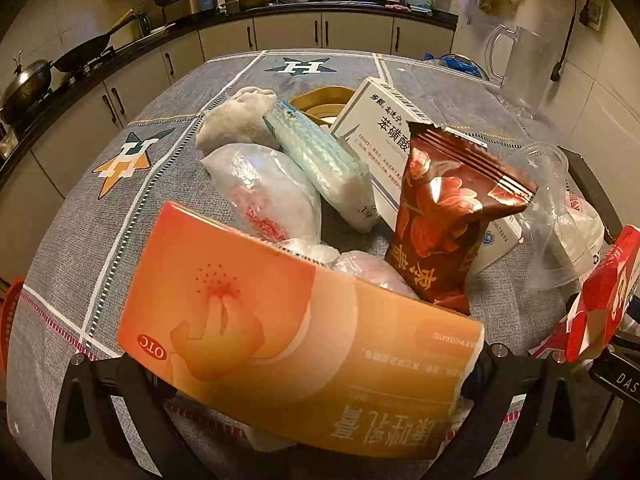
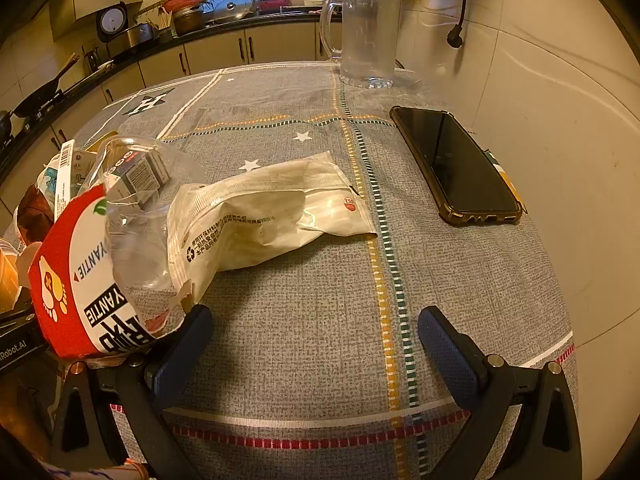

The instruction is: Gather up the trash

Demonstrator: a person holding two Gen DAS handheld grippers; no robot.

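My left gripper (image 1: pixel 320 380) is shut on an orange medicine box (image 1: pixel 296 336), held tilted above the table. Behind it lies a heap of trash: a brown snack wrapper (image 1: pixel 452 220), a white medicine box (image 1: pixel 384 140), a blue-green packet (image 1: pixel 320 160), clear plastic bags (image 1: pixel 260 192) and a crushed clear cup (image 1: pixel 556 216). My right gripper (image 2: pixel 316 344) is open and empty, low over the tablecloth. A crumpled white wrapper (image 2: pixel 264 220) lies just ahead of its left finger. A red and white box (image 2: pixel 76 280) and the clear cup (image 2: pixel 140 208) sit to its left.
A black phone (image 2: pixel 456 168) lies at the right near the wall. A clear plastic jug (image 2: pixel 368 36) stands at the far table edge. A yellow tape roll (image 1: pixel 324 104) sits behind the heap. Kitchen counters with pans run along the left and back.
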